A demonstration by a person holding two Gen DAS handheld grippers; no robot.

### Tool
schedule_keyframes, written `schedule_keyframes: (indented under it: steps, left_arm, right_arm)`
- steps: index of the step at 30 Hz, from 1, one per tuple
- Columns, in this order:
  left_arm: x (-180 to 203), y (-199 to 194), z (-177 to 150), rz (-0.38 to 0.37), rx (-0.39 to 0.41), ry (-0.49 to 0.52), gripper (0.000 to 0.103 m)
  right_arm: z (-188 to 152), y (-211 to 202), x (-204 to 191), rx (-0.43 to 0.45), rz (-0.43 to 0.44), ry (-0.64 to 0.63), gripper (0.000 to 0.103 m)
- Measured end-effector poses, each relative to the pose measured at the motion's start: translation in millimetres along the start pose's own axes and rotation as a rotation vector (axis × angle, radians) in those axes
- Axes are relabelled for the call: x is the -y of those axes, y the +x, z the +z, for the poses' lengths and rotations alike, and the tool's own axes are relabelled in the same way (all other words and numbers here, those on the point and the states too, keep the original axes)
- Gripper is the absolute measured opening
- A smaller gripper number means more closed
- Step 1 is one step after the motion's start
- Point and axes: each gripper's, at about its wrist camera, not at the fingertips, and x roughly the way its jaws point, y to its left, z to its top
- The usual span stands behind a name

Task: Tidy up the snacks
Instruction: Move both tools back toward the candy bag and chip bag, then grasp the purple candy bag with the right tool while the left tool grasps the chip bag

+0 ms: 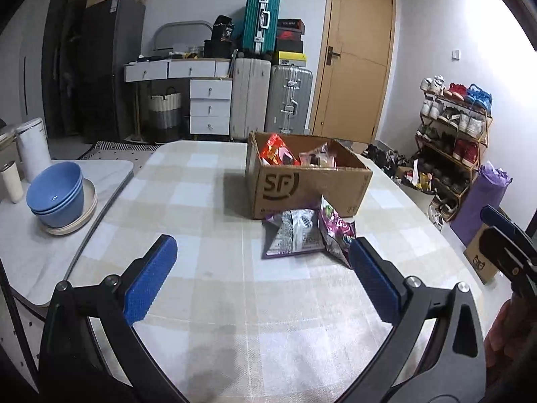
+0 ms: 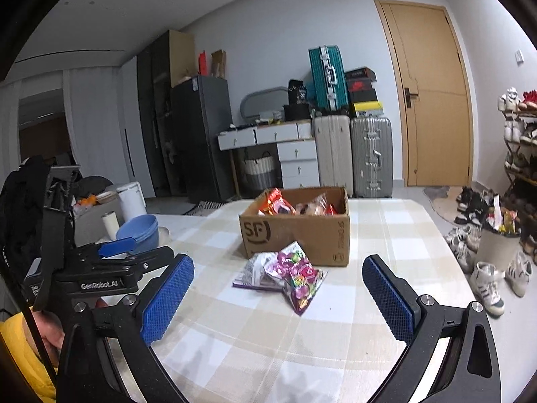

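A brown cardboard box (image 1: 308,184) marked SF stands on the checked table (image 1: 208,201) and holds several snack packs, among them a red one (image 1: 275,151). Two packs lie on the table in front of it: a grey-purple one (image 1: 293,233) and a purple-pink candy bag (image 1: 337,230). My left gripper (image 1: 263,255) is open and empty, above the table short of the packs. In the right wrist view the box (image 2: 295,231), the grey-purple pack (image 2: 251,273) and the candy bag (image 2: 300,275) lie ahead of my open, empty right gripper (image 2: 278,275). The left gripper also shows there (image 2: 117,258).
Blue bowls (image 1: 57,194) on a plate, a white kettle (image 1: 33,147) and a cup (image 1: 11,181) stand on a side table at left. A shoe rack (image 1: 453,141), a purple bag (image 1: 480,205) and a bin (image 2: 496,245) stand right of the table. Suitcases and drawers line the far wall.
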Motion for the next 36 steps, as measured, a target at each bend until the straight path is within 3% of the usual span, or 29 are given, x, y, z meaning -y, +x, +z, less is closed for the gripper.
schedule_keyframes:
  steps: [10, 18, 24, 33, 36]
  left_arm:
    - [-0.8, 49.0, -7.2, -0.011, -0.092, -0.012, 0.102]
    - [-4.8, 105.2, -22.5, -0.013, -0.190, -0.031, 0.102]
    - [-5.6, 142.6, -14.4, -0.004, -0.226, -0.051, 0.102]
    - [-0.8, 177.0, -12.8, -0.017, -0.277, -0.069, 0.102]
    - [-1.5, 184.1, -12.6, -0.019, -0.288, -0.081, 0.102]
  right_arm:
    - [-18.1, 56.4, 16.0, -0.151, -0.022, 0.035, 0.102]
    - [-32.3, 135.9, 32.8, -0.337, -0.027, 0.047, 0.102]
    - [-21.7, 190.3, 32.0, -0.381, -0.039, -0.043, 0.102]
    - [-27.9, 261.5, 43.0, -0.526, -0.002, -0.039, 0.102]
    - [-28.7, 266.1, 56.1, -0.534, 0.062, 0.047, 0.093]
